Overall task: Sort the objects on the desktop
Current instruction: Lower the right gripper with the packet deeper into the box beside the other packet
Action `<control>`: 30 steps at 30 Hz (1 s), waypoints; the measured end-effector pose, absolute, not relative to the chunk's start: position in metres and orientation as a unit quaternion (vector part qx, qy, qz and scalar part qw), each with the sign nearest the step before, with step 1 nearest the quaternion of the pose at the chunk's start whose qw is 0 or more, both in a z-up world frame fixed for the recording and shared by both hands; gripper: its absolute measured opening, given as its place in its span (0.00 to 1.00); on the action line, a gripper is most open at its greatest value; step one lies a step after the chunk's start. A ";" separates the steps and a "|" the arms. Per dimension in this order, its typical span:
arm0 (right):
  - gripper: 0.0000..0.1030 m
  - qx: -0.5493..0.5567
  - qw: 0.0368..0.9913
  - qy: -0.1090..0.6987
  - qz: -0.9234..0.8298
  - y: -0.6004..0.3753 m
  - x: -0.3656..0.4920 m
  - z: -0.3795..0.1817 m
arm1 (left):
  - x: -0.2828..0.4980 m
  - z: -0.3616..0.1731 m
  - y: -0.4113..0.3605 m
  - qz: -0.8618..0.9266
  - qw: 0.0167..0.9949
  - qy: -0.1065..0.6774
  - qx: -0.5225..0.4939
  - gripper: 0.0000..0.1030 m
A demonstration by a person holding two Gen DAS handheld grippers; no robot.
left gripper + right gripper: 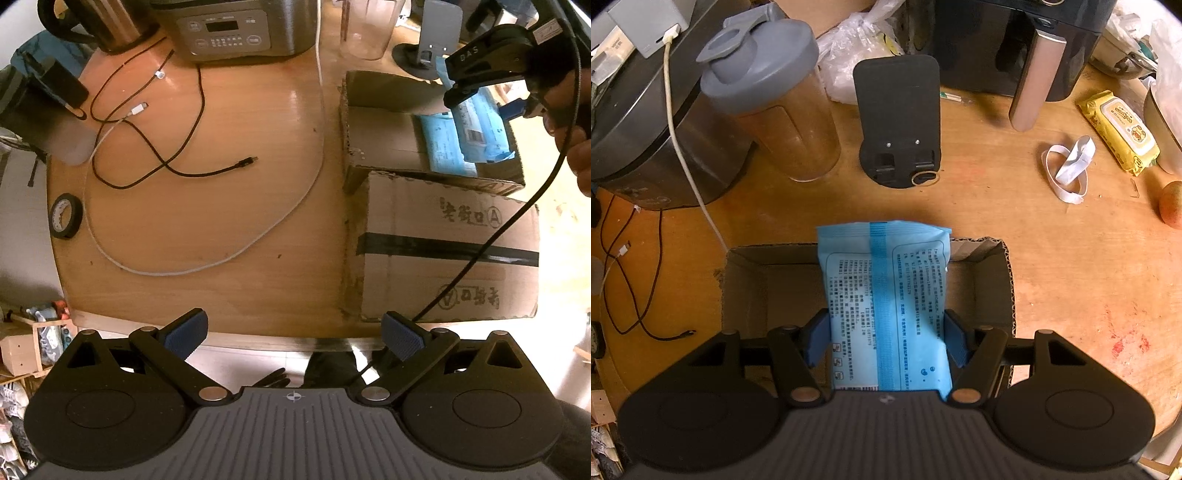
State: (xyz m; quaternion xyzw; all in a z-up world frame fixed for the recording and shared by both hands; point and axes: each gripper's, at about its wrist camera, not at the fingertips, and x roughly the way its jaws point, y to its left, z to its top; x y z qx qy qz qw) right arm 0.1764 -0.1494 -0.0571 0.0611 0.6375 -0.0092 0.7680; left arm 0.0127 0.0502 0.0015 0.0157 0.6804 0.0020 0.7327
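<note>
Your right tool [886, 343] is closed on the blue packet [886, 295]; both blue pads press its long sides, and it hangs over the open cardboard box [1004, 280] in the middle of the right wrist view. In the left wrist view you see the same packet at the upper right of the frame, above another blue packet [439, 144] that seems to lie already inside the box. Your left tool [293, 338] is open and holds nothing, and it hovers over the near edge of the worktop [221, 221]. The main risk, I think, is the release. The far end of the packet seems to reach past the far wall of the box, so if you let go now, it may catch on that wall and tip out on the worktop, toward the black phone stand [899, 122]. The packet is soft, so it can also slip or bend in the pads before you are ready. A second risk is the black cord [491, 240] that runs across the folded box flap at the right of the left wrist view; it may snag on the flap and drag the light box. On the left side, the black cable [177, 170] and the white cable [184, 271] lie loose, and a low pass of the left tool could pull them along.
</note>
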 end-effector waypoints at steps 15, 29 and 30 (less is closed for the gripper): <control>0.61 0.063 0.766 0.640 -0.005 -0.139 0.179 -0.060 | 0.013 0.000 0.058 0.006 0.731 0.682 0.011 1.00; 0.61 0.066 0.761 0.645 0.001 -0.117 0.180 -0.067 | 0.012 -0.002 0.065 0.008 0.729 0.685 0.005 1.00; 0.61 0.067 0.761 0.645 0.001 -0.116 0.180 -0.068 | 0.012 -0.003 0.065 0.008 0.728 0.685 0.004 1.00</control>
